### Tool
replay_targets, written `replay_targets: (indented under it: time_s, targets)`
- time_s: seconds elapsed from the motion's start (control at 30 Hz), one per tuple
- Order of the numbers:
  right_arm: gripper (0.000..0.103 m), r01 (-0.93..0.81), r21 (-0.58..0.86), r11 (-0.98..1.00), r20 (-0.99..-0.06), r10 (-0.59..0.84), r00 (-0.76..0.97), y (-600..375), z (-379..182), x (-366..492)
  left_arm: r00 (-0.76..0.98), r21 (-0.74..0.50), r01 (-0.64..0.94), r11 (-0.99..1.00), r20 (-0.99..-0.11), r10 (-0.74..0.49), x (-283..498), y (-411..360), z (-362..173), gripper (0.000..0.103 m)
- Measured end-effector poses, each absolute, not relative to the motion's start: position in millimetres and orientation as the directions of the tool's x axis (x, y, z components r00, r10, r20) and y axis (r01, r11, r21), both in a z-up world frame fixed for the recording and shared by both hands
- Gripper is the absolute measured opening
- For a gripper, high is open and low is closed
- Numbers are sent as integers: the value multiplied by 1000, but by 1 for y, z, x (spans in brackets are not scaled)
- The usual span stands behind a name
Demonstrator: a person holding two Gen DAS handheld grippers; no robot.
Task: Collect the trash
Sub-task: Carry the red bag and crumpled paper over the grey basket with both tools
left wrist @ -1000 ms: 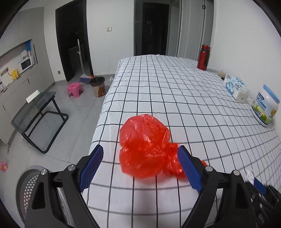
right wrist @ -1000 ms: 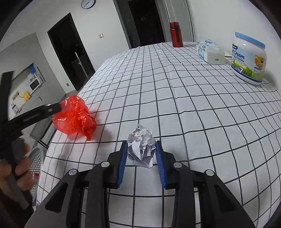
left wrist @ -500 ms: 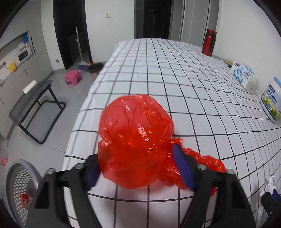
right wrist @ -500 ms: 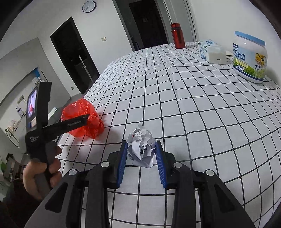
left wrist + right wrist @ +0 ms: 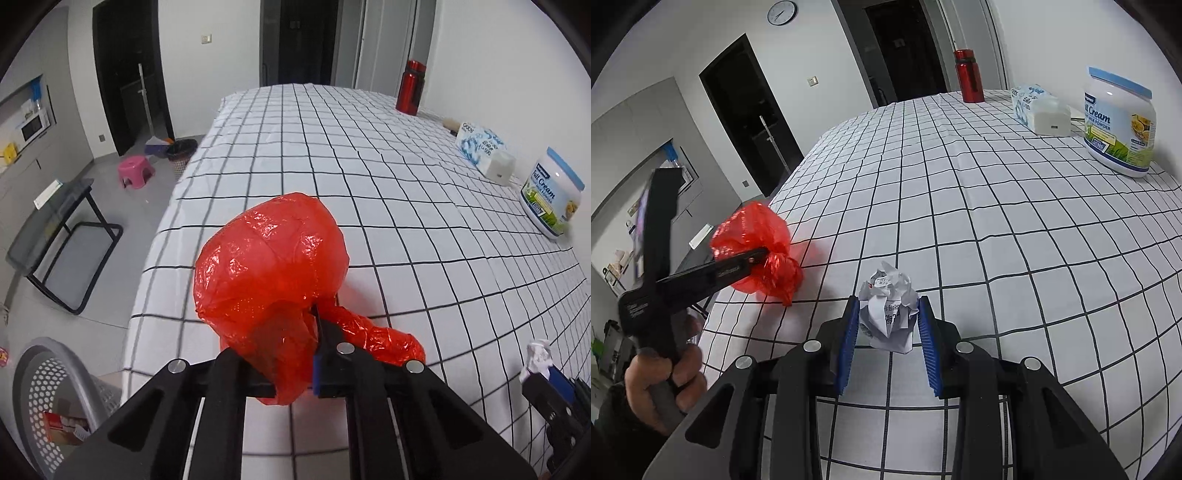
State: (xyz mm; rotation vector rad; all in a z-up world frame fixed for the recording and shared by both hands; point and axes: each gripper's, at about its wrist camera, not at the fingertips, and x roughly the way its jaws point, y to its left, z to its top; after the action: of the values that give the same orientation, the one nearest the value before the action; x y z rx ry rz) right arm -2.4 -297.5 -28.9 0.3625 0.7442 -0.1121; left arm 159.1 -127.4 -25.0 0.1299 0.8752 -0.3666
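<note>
My left gripper (image 5: 284, 354) is shut on a crumpled red plastic bag (image 5: 269, 266) near the left edge of the checked tablecloth (image 5: 369, 155); its fingertips are hidden in the plastic. The bag (image 5: 753, 243) and left gripper (image 5: 757, 258) also show in the right wrist view, slightly above the cloth. My right gripper (image 5: 886, 325) is shut on a crumpled white paper ball (image 5: 888, 306), which also shows in the left wrist view (image 5: 537, 360) at lower right.
A grey perforated basket (image 5: 40, 373) stands on the floor at lower left. A red bottle (image 5: 410, 86), tissue pack (image 5: 480, 146) and milk powder jar (image 5: 552, 192) stand along the table's right side. A glass side table (image 5: 55, 210) stands on the floor.
My left gripper moved forward around the red bag and closed on it, lifting it slightly. The right gripper kept holding the paper ball.
</note>
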Motion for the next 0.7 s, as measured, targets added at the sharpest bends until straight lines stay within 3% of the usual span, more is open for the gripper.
replay_targets:
  time_s: [0.7]
  targets:
    - [31,153,230,961,-670,42,741,-252,-17,-5,681,-27,301,953,-694,-234,78,-41,15,11]
